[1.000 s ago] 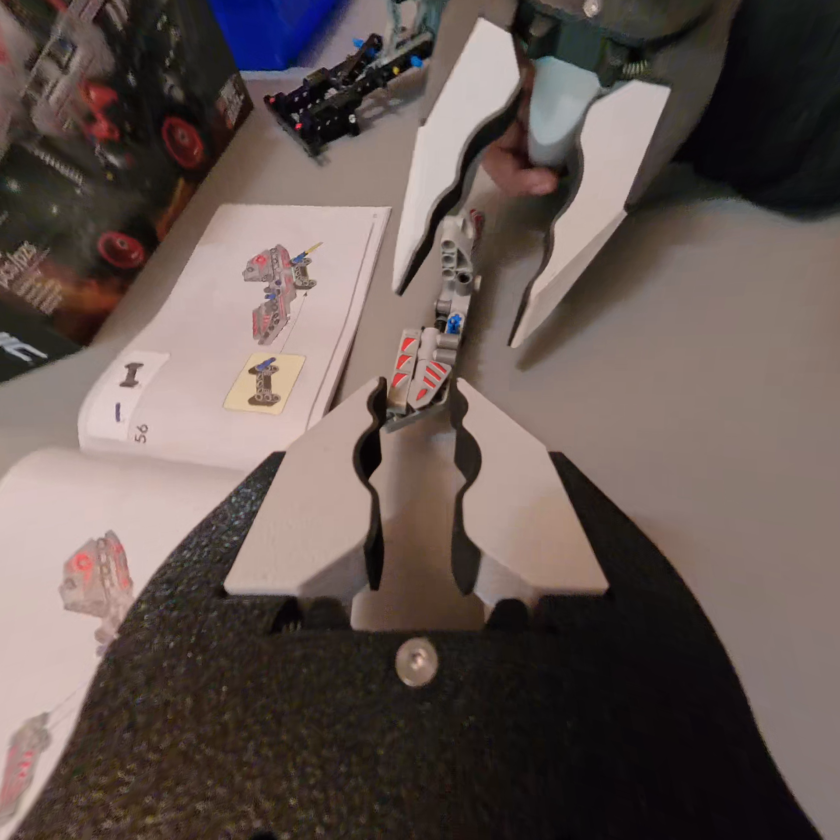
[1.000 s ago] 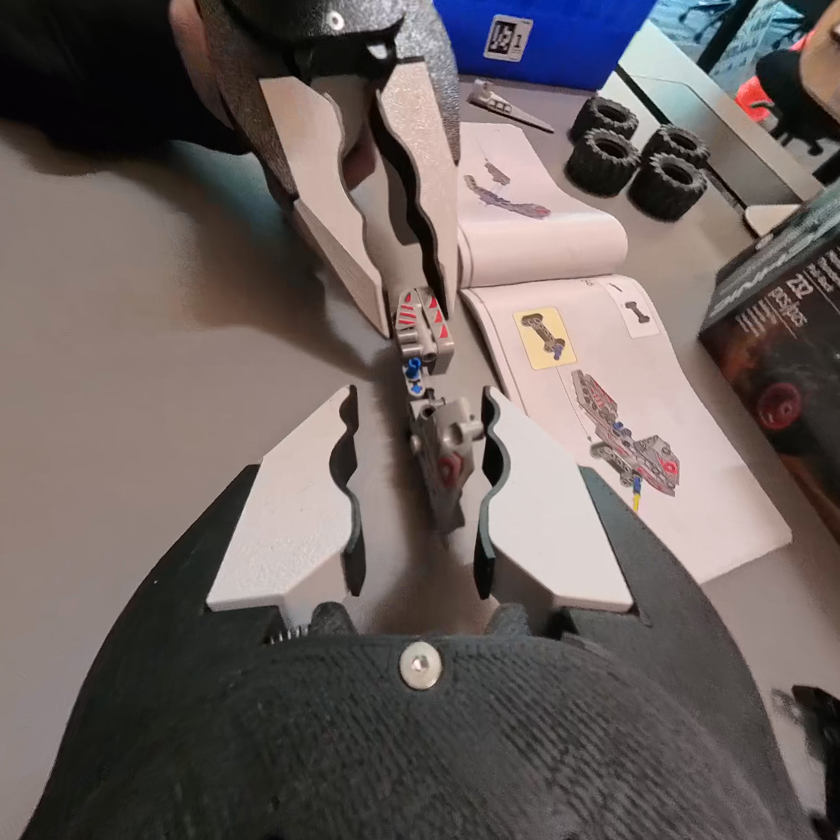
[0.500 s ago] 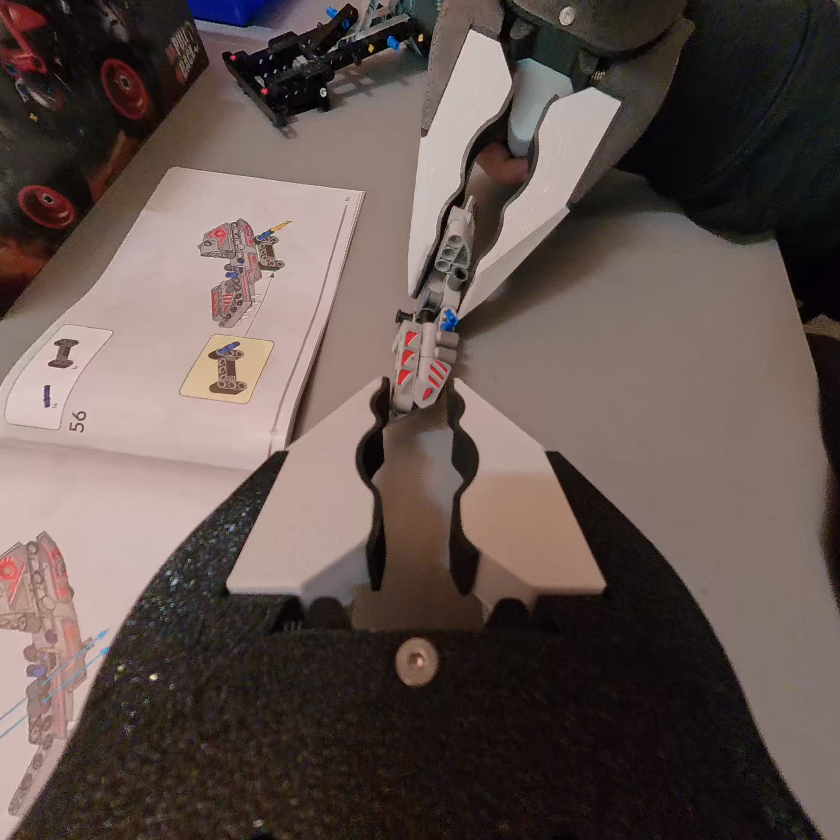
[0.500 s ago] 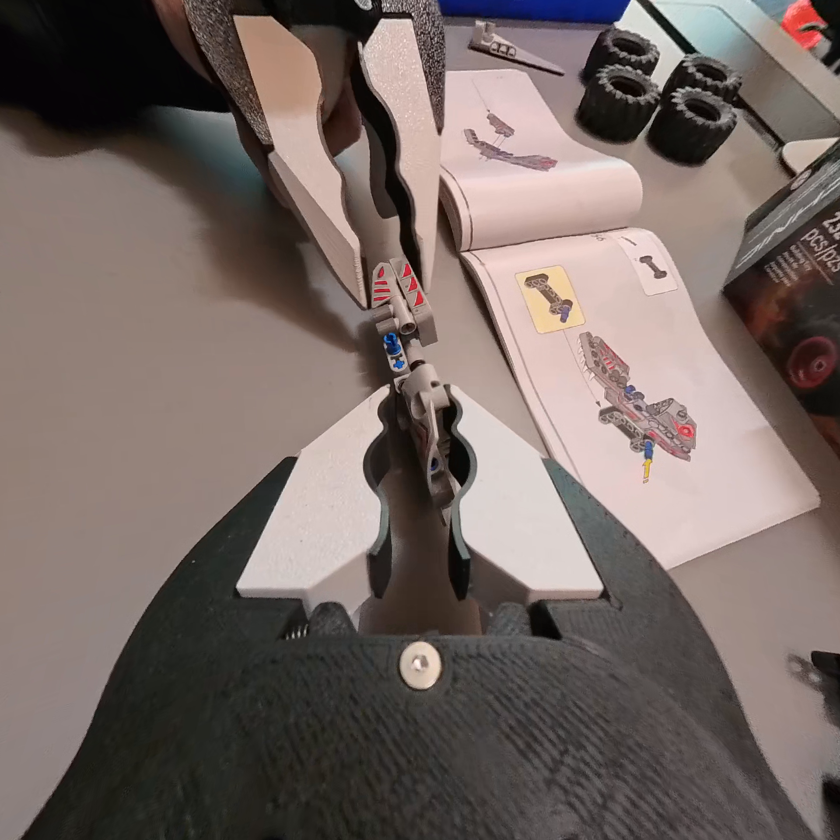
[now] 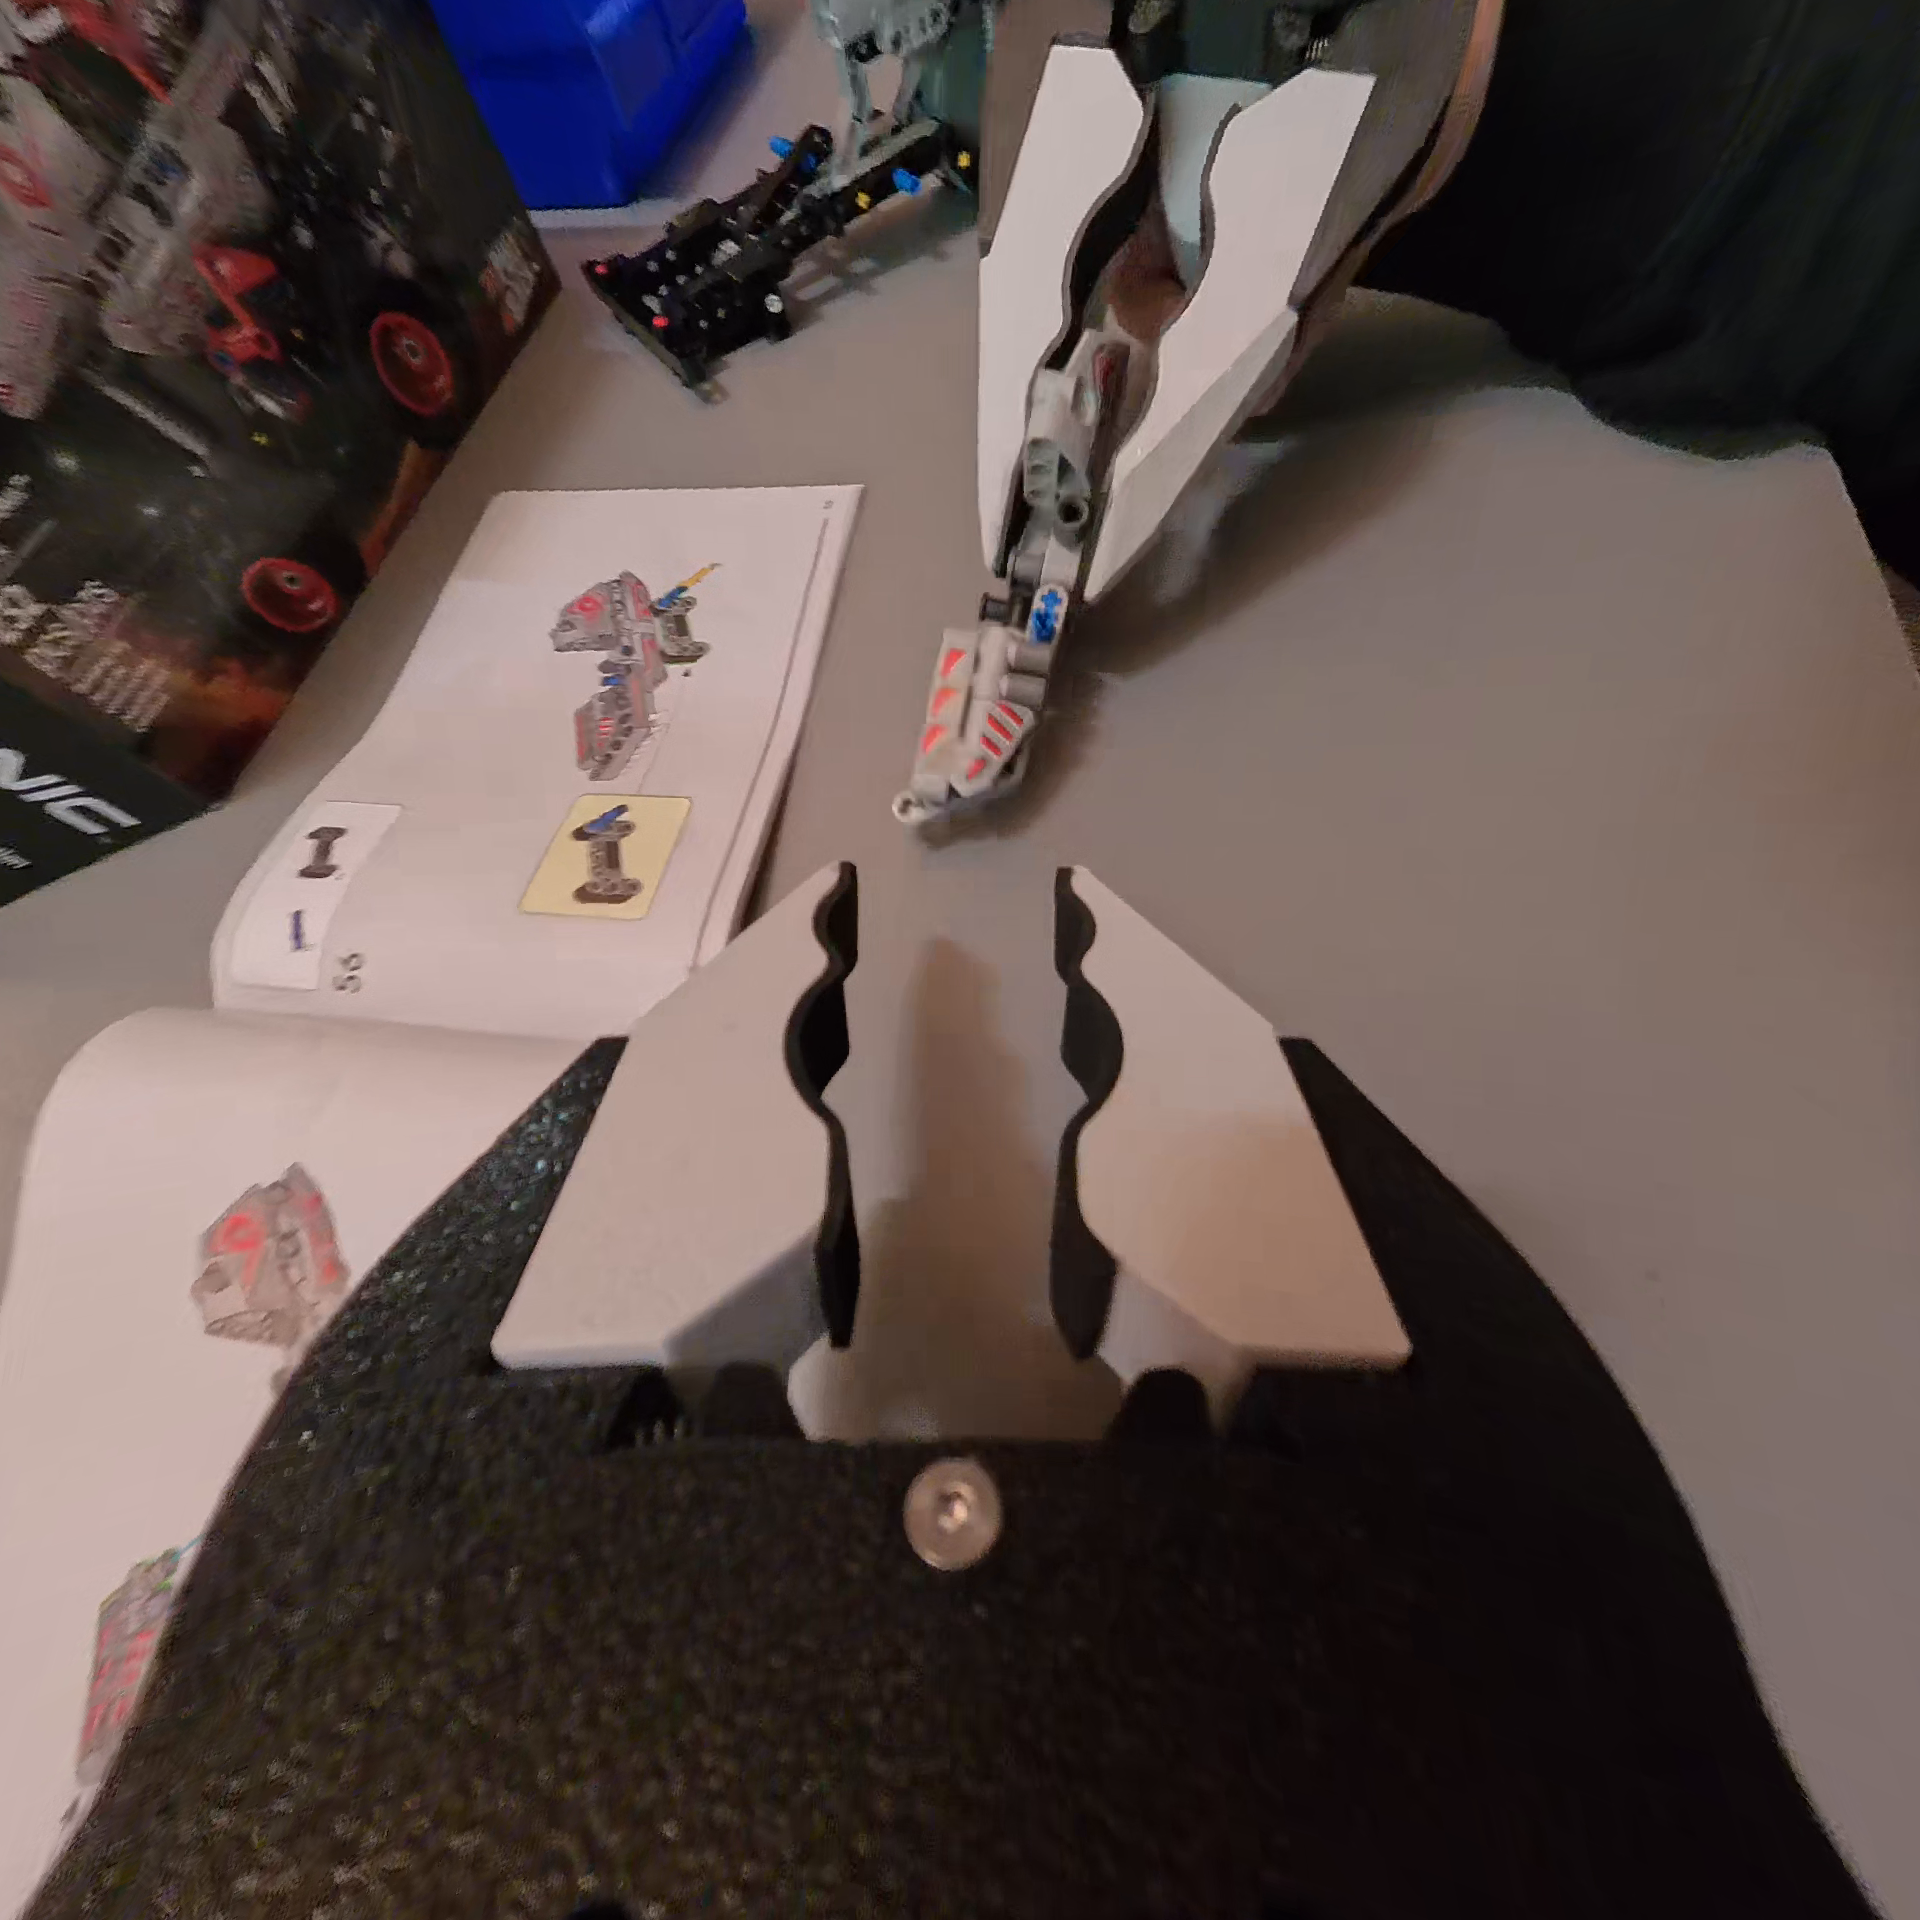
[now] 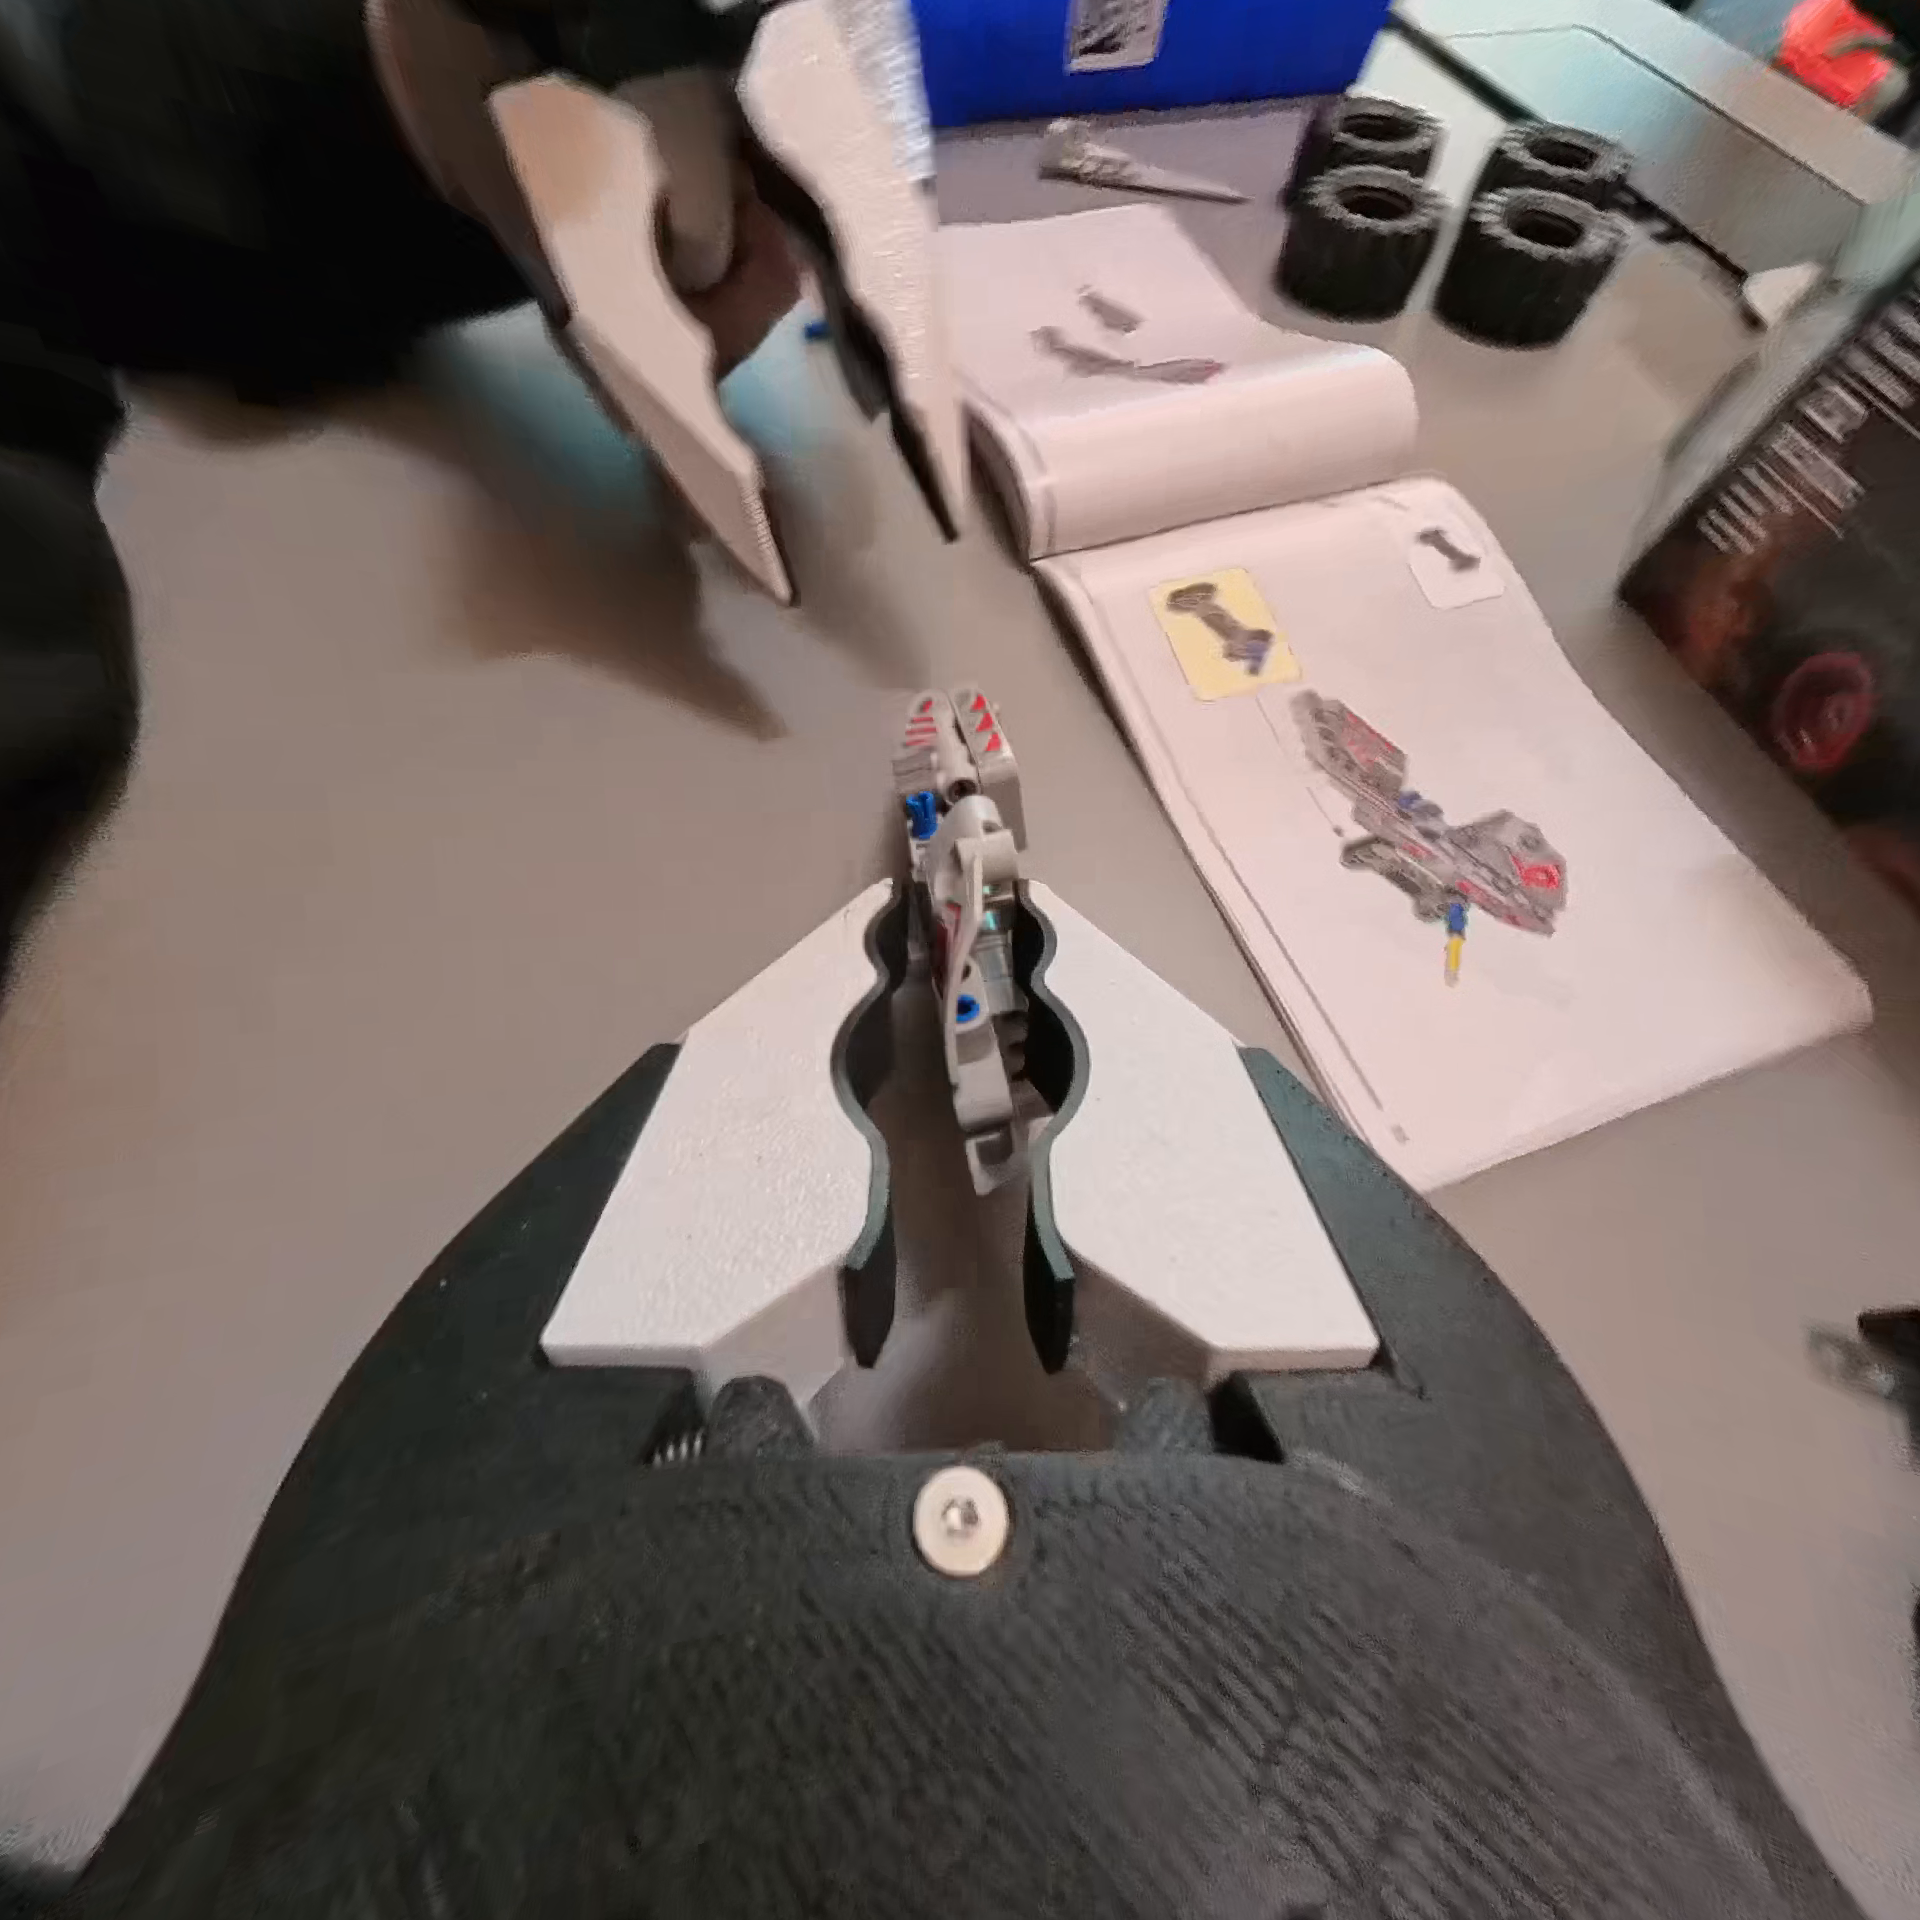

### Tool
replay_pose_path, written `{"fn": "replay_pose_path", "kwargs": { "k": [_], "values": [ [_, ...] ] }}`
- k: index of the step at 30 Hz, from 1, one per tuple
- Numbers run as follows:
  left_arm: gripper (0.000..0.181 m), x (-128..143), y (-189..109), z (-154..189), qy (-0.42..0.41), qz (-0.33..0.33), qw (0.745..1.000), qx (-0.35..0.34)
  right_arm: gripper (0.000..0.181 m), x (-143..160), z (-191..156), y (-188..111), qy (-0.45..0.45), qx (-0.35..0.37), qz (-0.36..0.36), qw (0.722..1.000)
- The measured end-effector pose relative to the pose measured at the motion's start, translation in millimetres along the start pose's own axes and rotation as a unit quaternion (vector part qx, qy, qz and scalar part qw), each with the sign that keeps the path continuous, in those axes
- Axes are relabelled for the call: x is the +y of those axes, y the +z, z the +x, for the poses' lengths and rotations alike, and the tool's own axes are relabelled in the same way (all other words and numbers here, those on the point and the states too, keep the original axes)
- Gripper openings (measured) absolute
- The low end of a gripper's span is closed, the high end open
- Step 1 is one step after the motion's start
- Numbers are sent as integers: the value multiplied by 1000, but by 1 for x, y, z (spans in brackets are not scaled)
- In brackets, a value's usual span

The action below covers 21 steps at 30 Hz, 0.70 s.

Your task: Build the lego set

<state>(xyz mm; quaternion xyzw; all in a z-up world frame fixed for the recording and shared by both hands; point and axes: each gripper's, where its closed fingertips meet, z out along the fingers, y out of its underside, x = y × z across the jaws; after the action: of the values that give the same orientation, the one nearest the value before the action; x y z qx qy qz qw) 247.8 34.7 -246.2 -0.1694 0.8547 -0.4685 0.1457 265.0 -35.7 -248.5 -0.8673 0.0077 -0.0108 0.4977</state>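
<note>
A grey lego assembly (image 5: 977, 717) with red-striped panels and blue pins lies low over the grey table. My right gripper (image 6: 961, 894) is shut on its plain grey end, and the striped end (image 6: 951, 738) sticks out past the fingertips. In the left wrist view the right gripper (image 5: 1044, 566) comes in from the top, clamped on the piece. My left gripper (image 5: 956, 883) is open and empty, a short way back from the striped end. In the right wrist view the left gripper (image 6: 862, 561) is blurred and apart from the piece.
An open instruction booklet (image 5: 582, 727) (image 6: 1403, 831) lies beside the piece. The set's dark box (image 5: 208, 364) (image 6: 1818, 623) stands past it. A black chassis build (image 5: 748, 270), a blue bin (image 6: 1143, 52), several black tyres (image 6: 1455, 218) and a grey pointed part (image 6: 1132, 171) sit farther off. The tips of one gripper are about 8 cm away from the tips of the other.
My right gripper closed on the plain end of the assembly. My left gripper then opened, let go of the striped end and drew back from it.
</note>
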Motion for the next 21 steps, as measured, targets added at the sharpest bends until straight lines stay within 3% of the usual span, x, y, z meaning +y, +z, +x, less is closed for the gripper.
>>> {"fn": "replay_pose_path", "kwargs": {
  "k": [6,12,21],
  "values": [
    [33,2,-3,-4,-9,-1,1000,-7,17,7,15,-7,178,-27,8,984],
    [31,2,-2,-2,-10,-4,1000,-3,17,7,25,-11,345,-76,52,934],
    [30,1,-2,-2,-9,0,1000,-4,17,7,29,-13,367,-78,63,925]
  ]
}}
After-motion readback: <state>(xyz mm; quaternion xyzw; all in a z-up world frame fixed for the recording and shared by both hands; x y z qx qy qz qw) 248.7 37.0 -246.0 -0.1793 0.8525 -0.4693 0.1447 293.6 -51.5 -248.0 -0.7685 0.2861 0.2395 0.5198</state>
